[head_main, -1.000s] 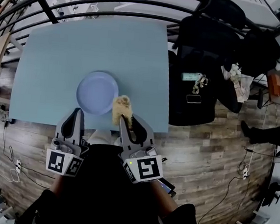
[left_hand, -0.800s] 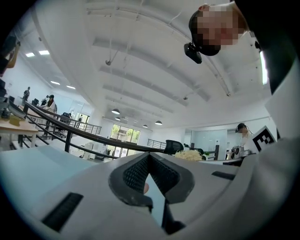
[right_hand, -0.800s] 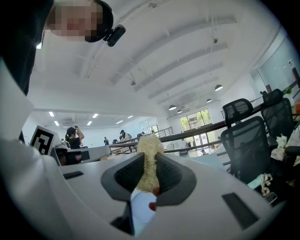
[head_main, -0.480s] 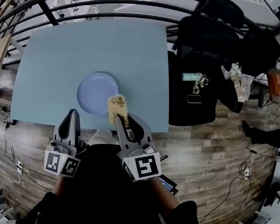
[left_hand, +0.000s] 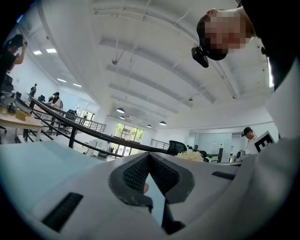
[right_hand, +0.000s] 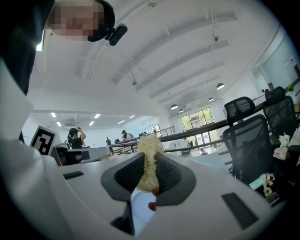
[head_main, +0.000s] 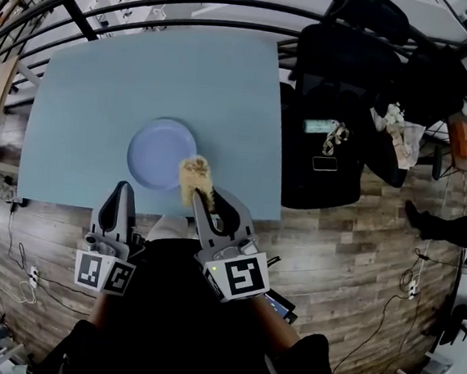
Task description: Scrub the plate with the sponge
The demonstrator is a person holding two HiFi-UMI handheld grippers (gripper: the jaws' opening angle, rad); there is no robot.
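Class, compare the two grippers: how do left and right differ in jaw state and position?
The right gripper clamps the sponge; the left gripper is shut on nothing. The right gripper reaches the plate at its rim; the left gripper sits short of it. Both point across the table.

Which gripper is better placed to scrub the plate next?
The right gripper: its jaws are shut on the sponge, which sits at the plate's near-right rim. The left gripper is shut on nothing, back at the table's near edge, short of the plate.
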